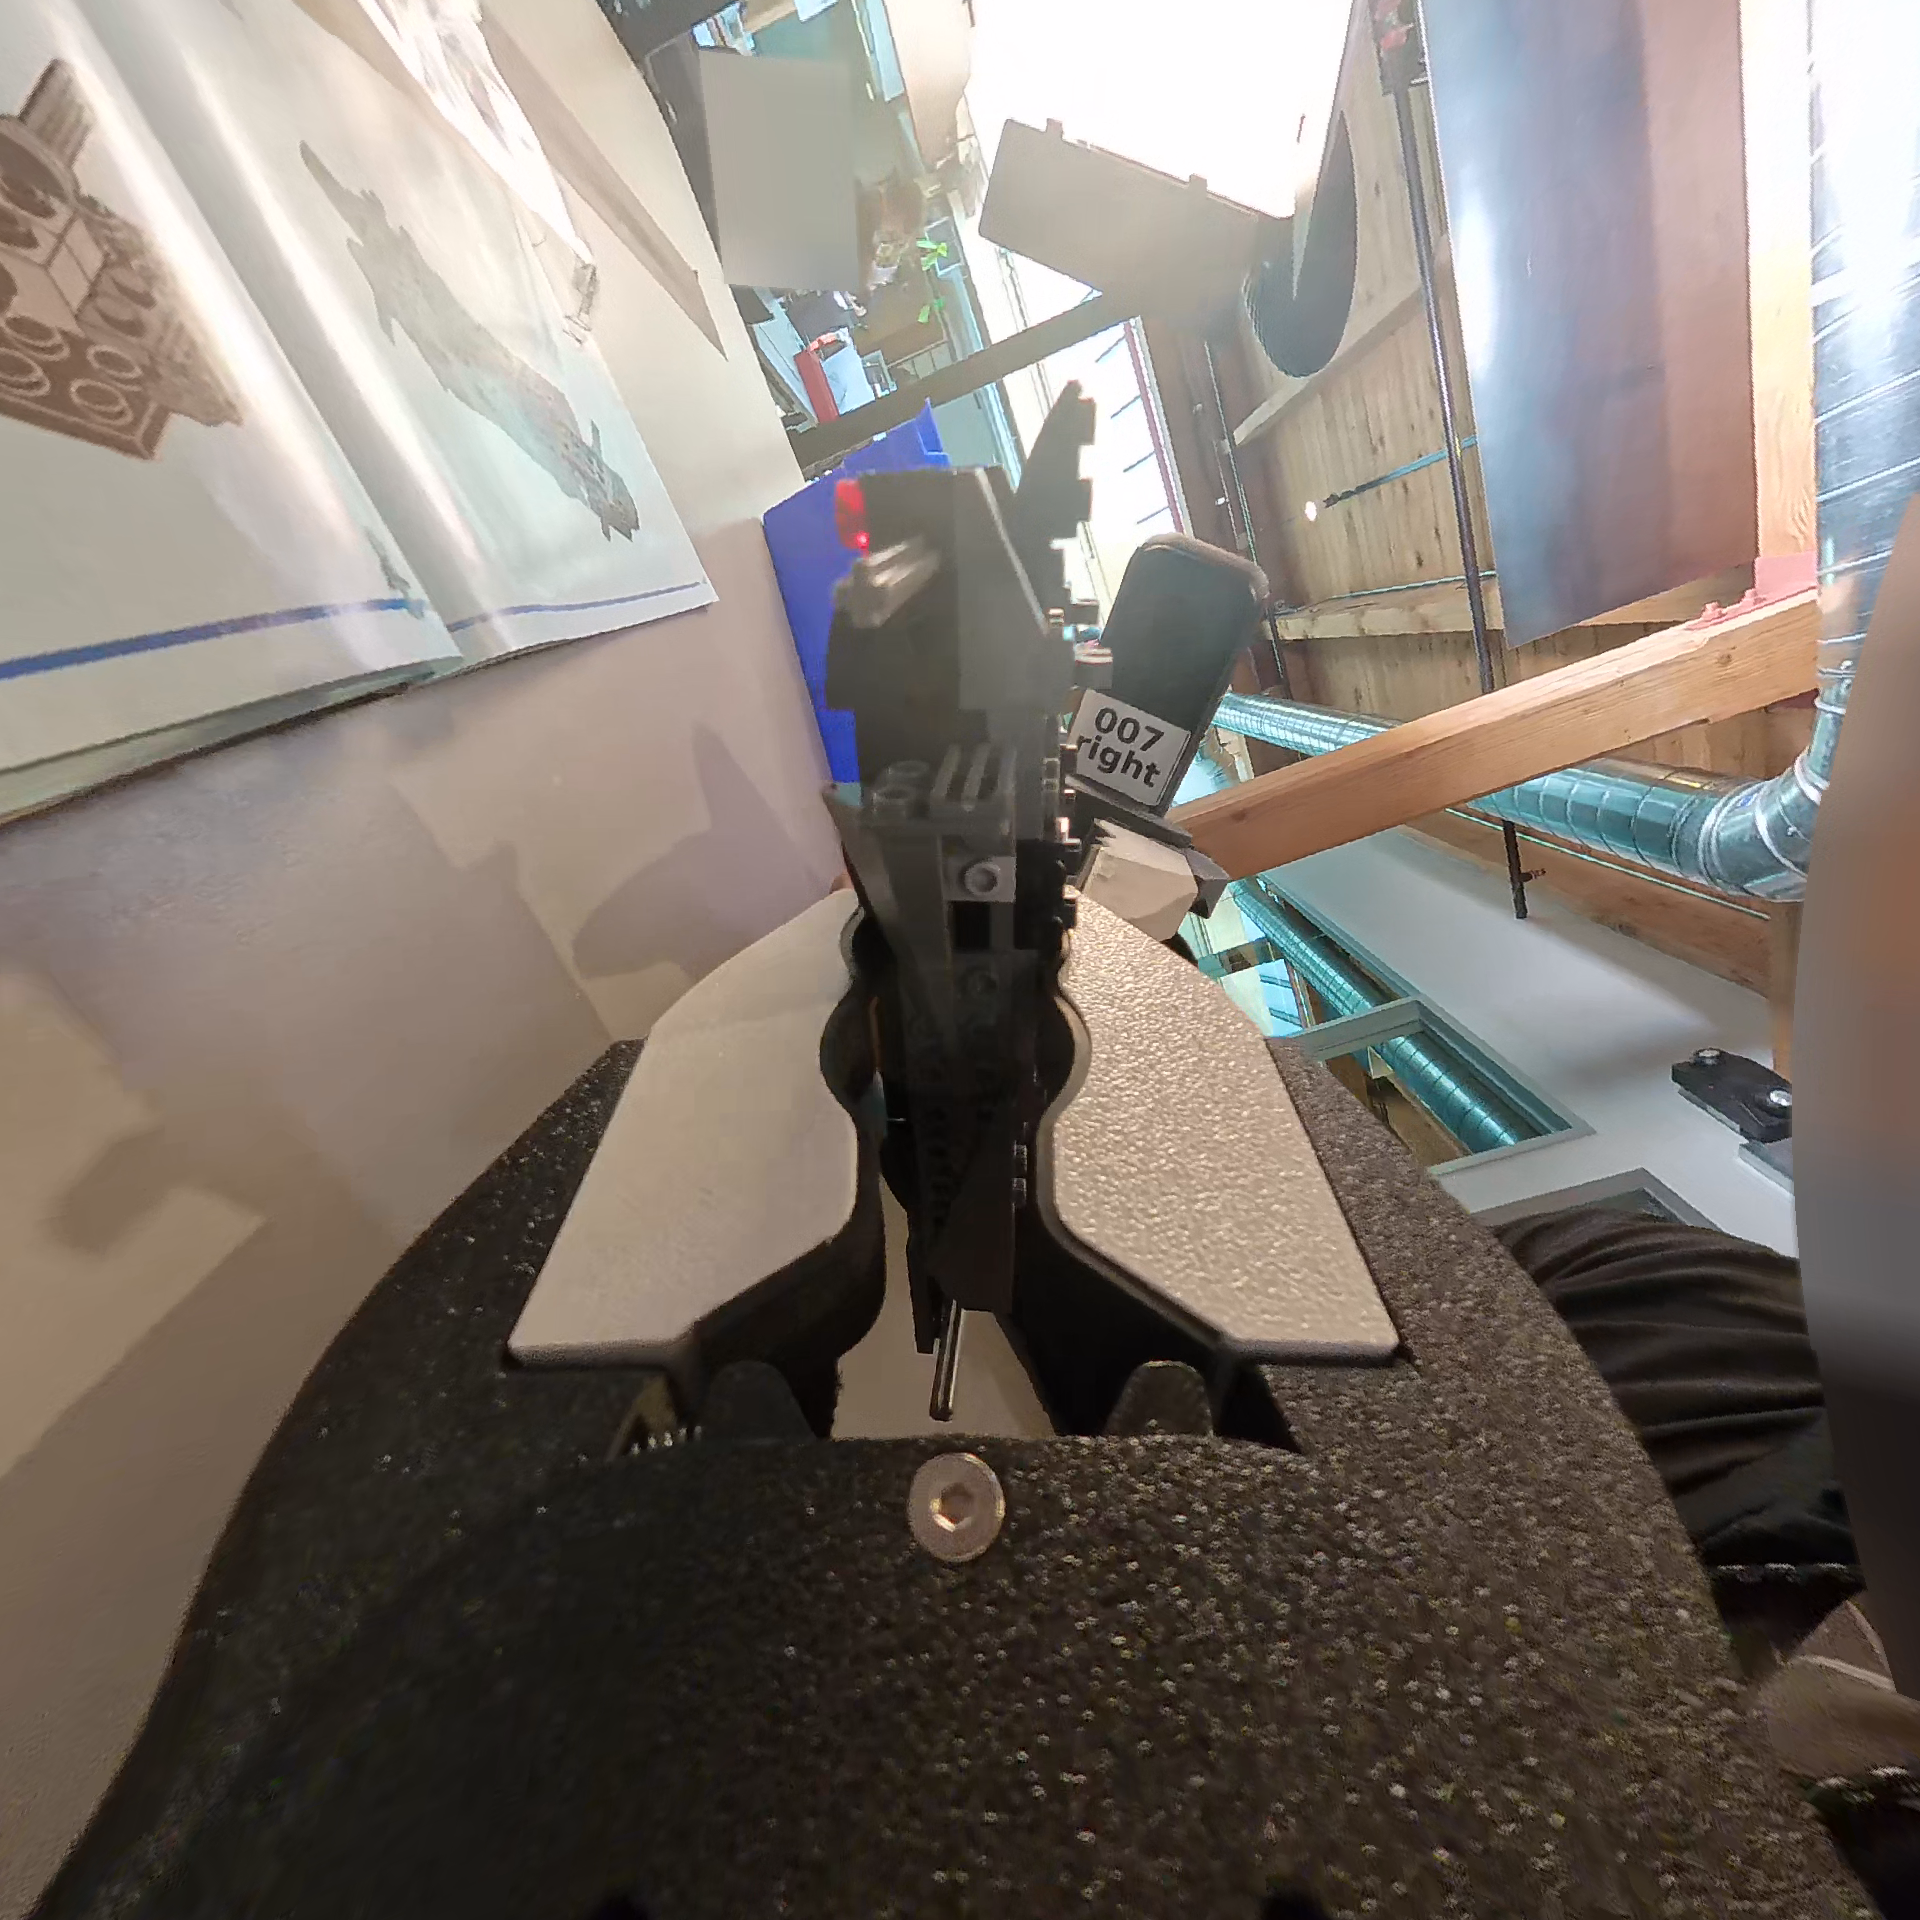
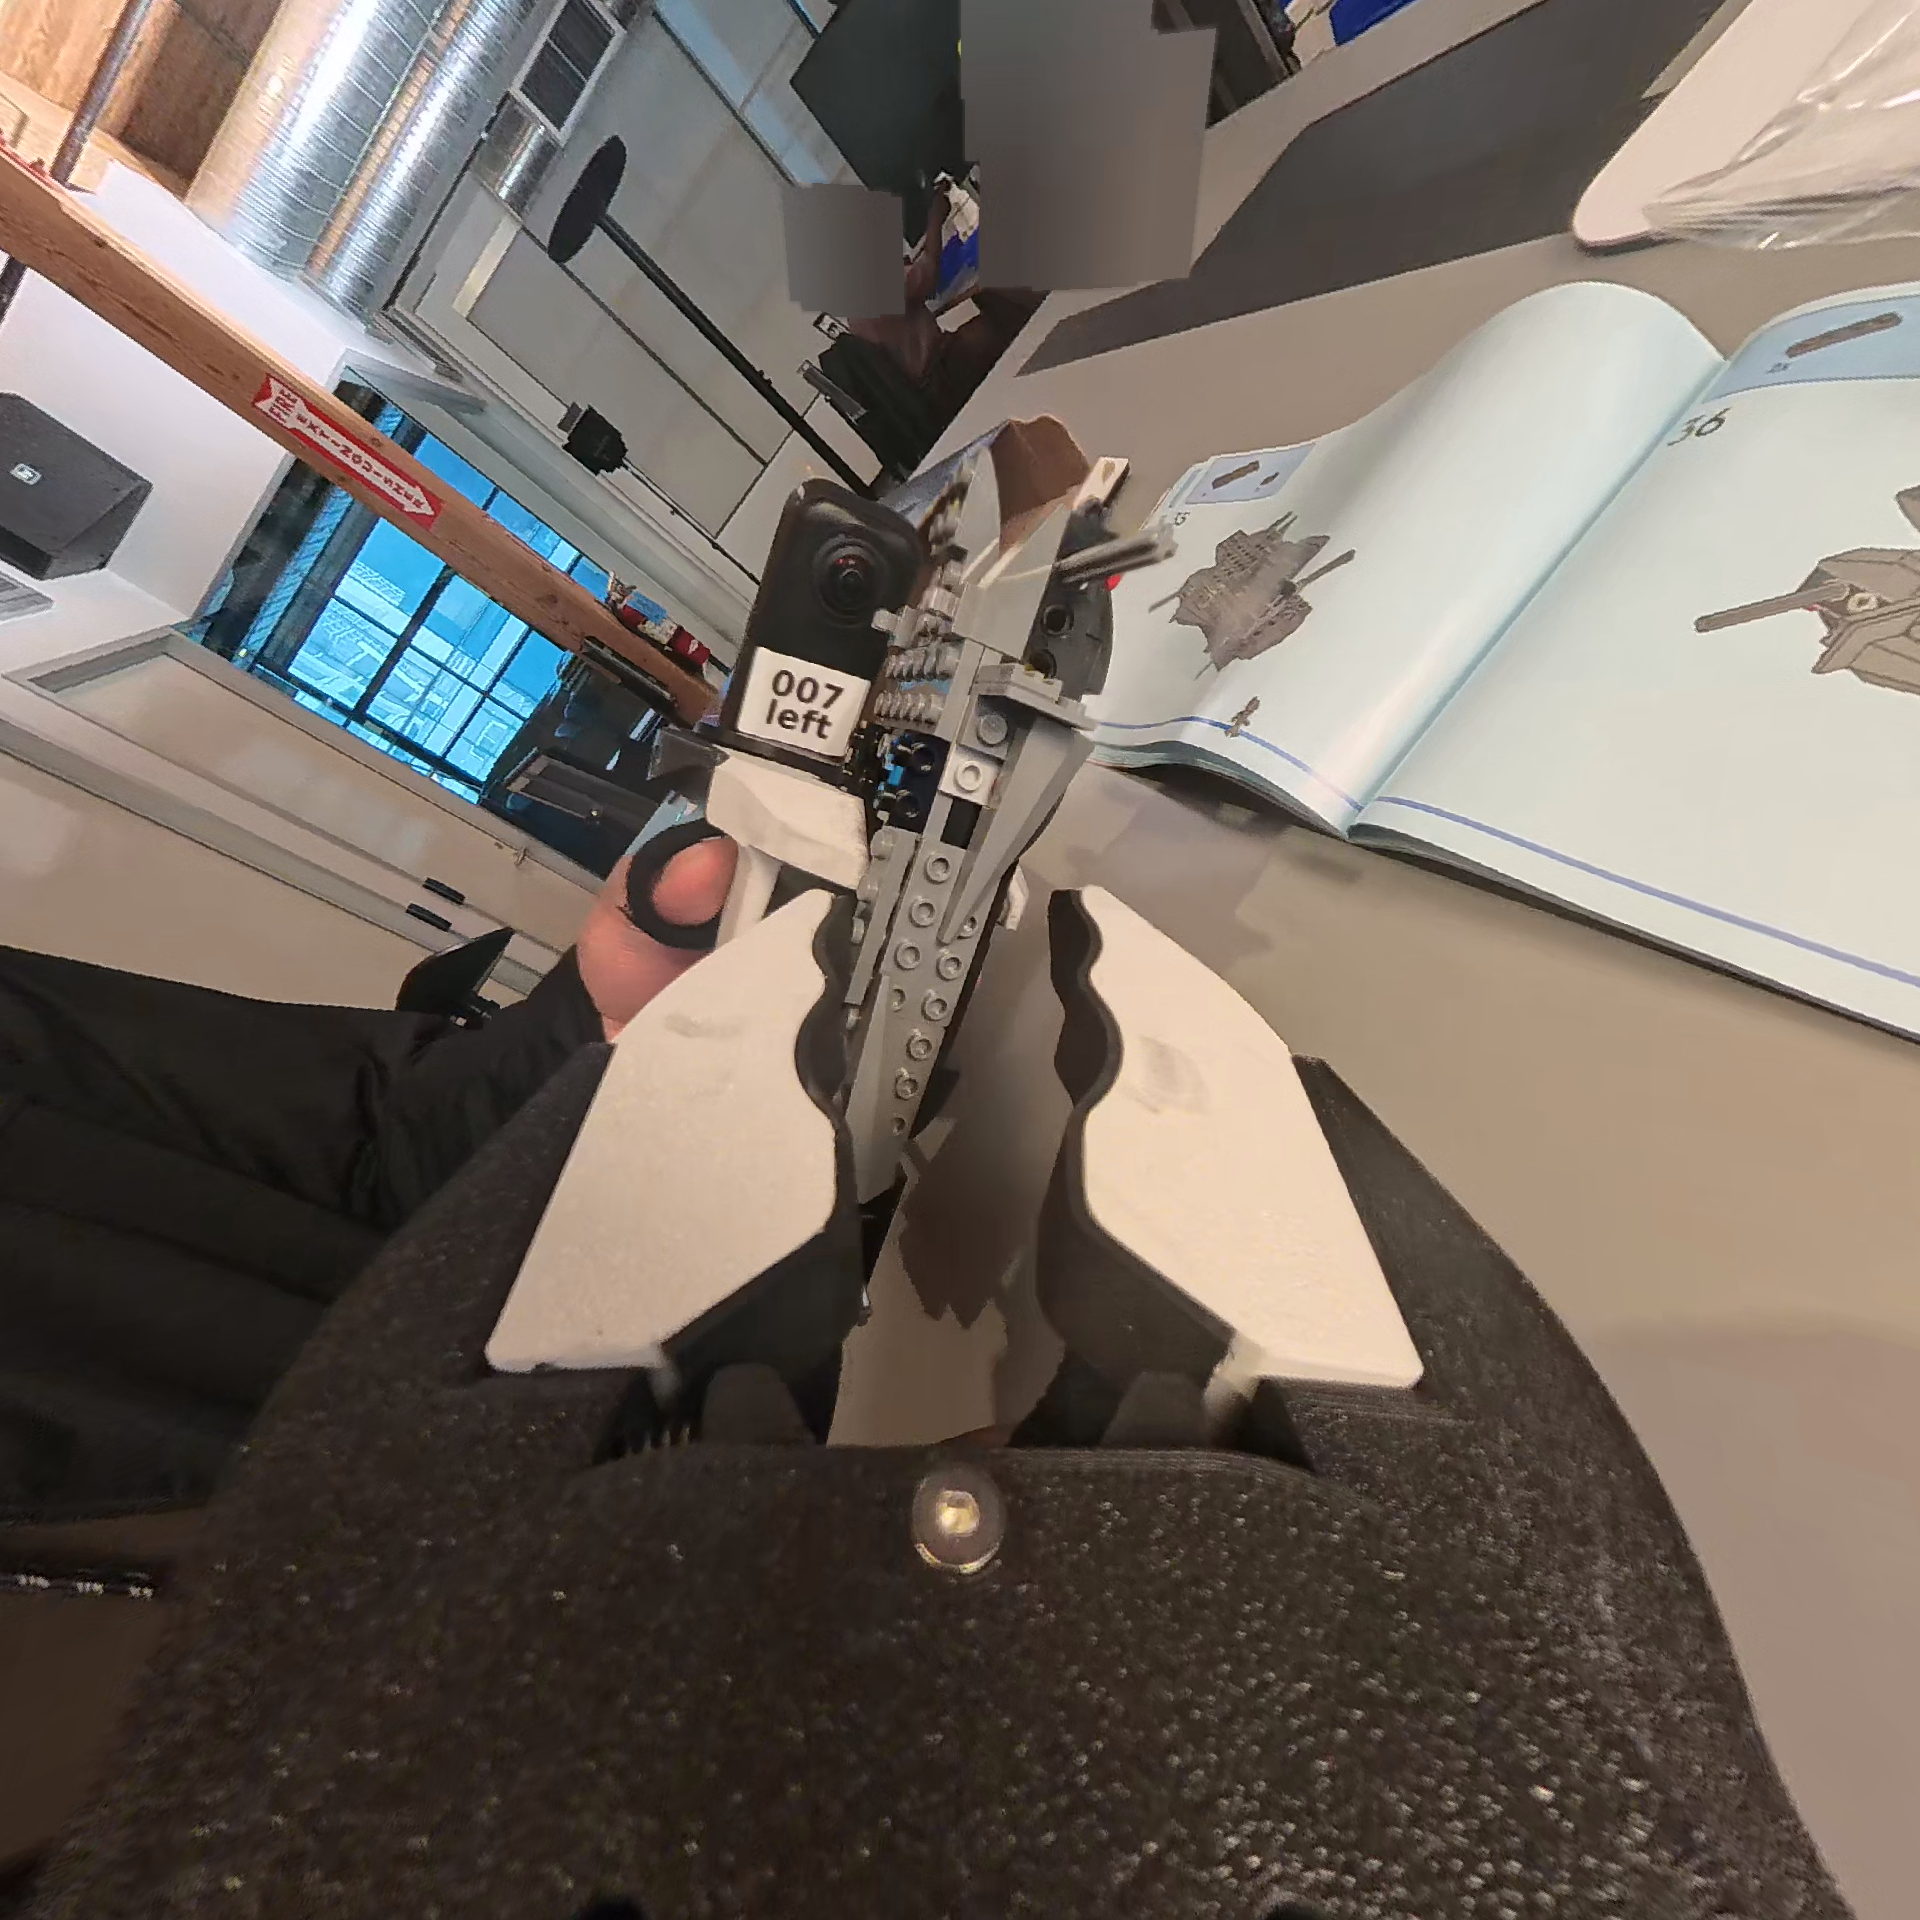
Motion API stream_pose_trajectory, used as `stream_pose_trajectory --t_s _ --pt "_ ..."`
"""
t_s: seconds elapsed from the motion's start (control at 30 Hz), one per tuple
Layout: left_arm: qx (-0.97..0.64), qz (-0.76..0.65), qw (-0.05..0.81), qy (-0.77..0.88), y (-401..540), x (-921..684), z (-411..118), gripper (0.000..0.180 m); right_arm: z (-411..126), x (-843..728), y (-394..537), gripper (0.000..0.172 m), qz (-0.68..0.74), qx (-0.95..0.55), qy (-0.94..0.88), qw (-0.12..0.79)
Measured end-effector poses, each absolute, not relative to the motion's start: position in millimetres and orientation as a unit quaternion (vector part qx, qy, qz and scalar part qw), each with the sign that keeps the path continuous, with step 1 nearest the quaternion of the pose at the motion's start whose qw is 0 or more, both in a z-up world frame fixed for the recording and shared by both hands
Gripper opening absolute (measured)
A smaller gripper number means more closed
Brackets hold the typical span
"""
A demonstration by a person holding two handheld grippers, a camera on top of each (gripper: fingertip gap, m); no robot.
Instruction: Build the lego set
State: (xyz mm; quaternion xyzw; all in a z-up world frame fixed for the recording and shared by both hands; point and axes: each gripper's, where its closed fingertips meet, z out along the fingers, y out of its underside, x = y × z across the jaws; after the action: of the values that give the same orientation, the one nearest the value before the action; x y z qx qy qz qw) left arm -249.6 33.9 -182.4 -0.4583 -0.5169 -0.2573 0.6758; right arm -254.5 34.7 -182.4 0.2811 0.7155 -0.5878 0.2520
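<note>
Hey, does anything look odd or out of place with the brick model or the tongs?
Only one thing: the right tongs sit unevenly around the grey brick model, one pad against it, a clear gap at the other pad. The left tongs clamp it squarely.

Open instruction booklet (image 2: 1507, 665) — grey table (image 2: 1351, 1039)

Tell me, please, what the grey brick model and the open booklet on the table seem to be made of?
The grey brick model looks like moulded hard plastic, matt to satin: round studs and crisp edges. The open booklet looks like glossy printed paper: curved pages catching sheen, with a thin stacked edge.
</note>
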Motion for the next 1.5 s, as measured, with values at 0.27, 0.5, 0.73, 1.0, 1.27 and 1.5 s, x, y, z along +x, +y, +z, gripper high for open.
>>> stream_pose_trajectory --t_s 0.27,0.5,0.73,1.0,1.27,1.5 --pt "-0.476 -0.231 0.716 -0.454 35.0 -246.0 -162.4 0.029 -159.6 -248.8 35.4 0.031 -0.626 0.231 0.714 0.21" --pt "-0.501 -0.204 0.737 -0.406 35.4 -241.2 -151.1 0.028 -147.5 -242.2 35.6 0.027 -0.641 0.2 0.717 0.186" --pt "-0.507 -0.188 0.756 -0.368 34.4 -237.7 -142.4 0.028 -139.0 -237.3 34.5 0.026 -0.653 0.179 0.716 0.167" --pt "-0.509 -0.166 0.784 -0.314 33.3 -231.4 -130.1 0.028 -129.4 -234.0 33.7 0.034 -0.651 0.173 0.728 0.128" --pt "-0.507 -0.153 0.805 -0.269 33.8 -227.3 -120.5 0.028 -120.3 -228.4 34.2 0.031 -0.641 0.162 0.746 0.081" --pt "-0.508 -0.148 0.805 -0.269 35.9 -231.4 -121.1 0.028 -120.1 -229.2 35.7 0.024 -0.642 0.16 0.745 0.08"
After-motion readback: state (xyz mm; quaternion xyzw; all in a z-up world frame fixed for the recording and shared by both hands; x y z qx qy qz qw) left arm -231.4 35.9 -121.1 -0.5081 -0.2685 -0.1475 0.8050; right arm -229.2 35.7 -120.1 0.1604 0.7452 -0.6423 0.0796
